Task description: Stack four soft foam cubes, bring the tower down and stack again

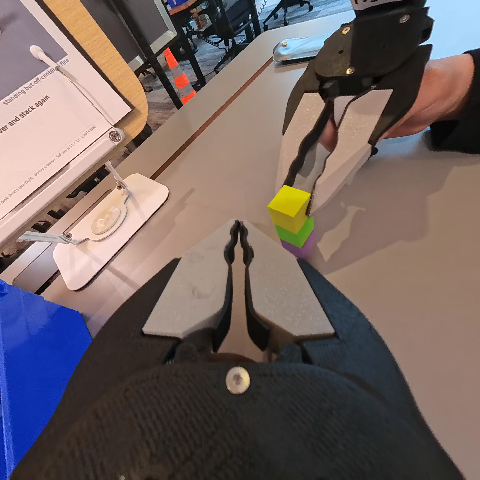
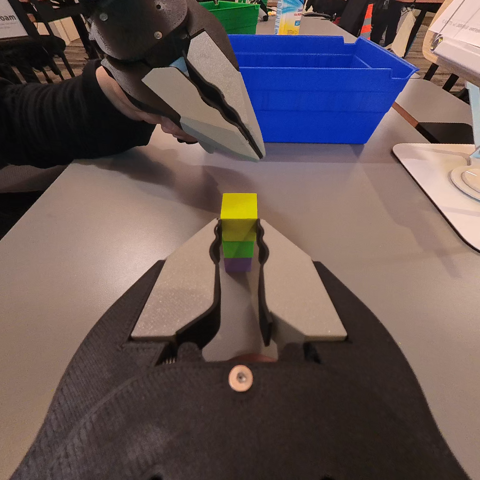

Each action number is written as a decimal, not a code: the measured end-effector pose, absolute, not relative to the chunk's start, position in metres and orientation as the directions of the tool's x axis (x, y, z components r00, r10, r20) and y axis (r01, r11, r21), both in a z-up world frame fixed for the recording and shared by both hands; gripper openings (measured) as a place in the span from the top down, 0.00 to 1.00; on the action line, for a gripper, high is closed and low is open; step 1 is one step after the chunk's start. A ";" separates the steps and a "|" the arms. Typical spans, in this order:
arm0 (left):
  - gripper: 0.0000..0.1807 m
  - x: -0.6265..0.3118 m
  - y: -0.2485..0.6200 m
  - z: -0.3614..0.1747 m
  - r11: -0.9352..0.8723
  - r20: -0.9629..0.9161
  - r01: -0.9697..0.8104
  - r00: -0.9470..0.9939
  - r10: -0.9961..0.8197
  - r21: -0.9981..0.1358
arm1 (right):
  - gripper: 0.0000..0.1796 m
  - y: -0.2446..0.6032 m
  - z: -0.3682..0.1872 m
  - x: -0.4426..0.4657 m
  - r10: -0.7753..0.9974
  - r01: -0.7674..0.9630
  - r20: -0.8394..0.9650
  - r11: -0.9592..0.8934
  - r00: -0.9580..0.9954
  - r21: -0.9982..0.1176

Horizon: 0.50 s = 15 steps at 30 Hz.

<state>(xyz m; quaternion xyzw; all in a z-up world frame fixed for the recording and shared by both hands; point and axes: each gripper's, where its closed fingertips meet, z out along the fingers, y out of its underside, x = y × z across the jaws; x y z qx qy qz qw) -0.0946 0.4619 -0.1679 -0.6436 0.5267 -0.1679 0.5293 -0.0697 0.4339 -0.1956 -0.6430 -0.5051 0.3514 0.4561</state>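
A small tower stands on the grey table [image 2: 104, 220]: a yellow cube [image 2: 239, 207] on a green cube [image 2: 238, 248] on a purple cube [image 2: 237, 265]. I see three cubes. My right gripper [image 2: 239, 220] has its fingertips against both sides of the yellow cube at the top. In the left wrist view it [image 1: 298, 200] comes down from above onto the yellow cube [image 1: 285, 202], which sits over the green [image 1: 296, 235] and purple [image 1: 302, 248] cubes. My left gripper [image 1: 239, 223] is shut and empty, just left of the tower; it also shows in the right wrist view [image 2: 261, 155].
A blue bin [image 2: 311, 104] stands behind the tower and also shows in the left wrist view [image 1: 39, 363]. A document stand with a white base [image 1: 111, 233] sits at the table's edge. A metal object [image 1: 293, 52] lies at the far end. An orange cone [image 1: 181, 80] stands on the floor. Some 5 centimetres of space lies between my two pairs of fingers.
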 end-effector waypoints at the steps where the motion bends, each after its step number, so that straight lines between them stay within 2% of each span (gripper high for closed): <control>1: 1.00 -0.094 0.462 -0.168 0.113 -0.339 -0.499 0.389 -0.856 -0.859 | 0.87 0.434 -0.196 -0.070 0.970 0.329 0.009 -0.074 0.243 -0.941; 4: 0.97 -0.095 0.464 -0.167 0.102 -0.331 -0.492 0.404 -0.853 -0.865 | 0.87 0.434 -0.196 -0.069 0.969 0.334 0.007 -0.078 0.247 -0.939; 7: 0.90 -0.096 0.467 -0.164 0.087 -0.319 -0.475 0.434 -0.843 -0.876 | 0.79 0.436 -0.194 -0.069 0.966 0.314 -0.019 -0.103 0.258 -0.944; 12: 0.78 -0.099 0.472 -0.151 0.056 -0.272 -0.409 0.495 -0.825 -0.911 | 0.74 0.439 -0.176 -0.061 0.957 0.176 -0.106 -0.157 0.269 -0.972; 15: 0.71 -0.120 0.487 -0.112 0.120 -0.287 -0.296 0.621 -0.730 -0.948 | 0.74 0.447 -0.162 -0.048 0.941 0.049 -0.170 -0.192 0.294 -0.980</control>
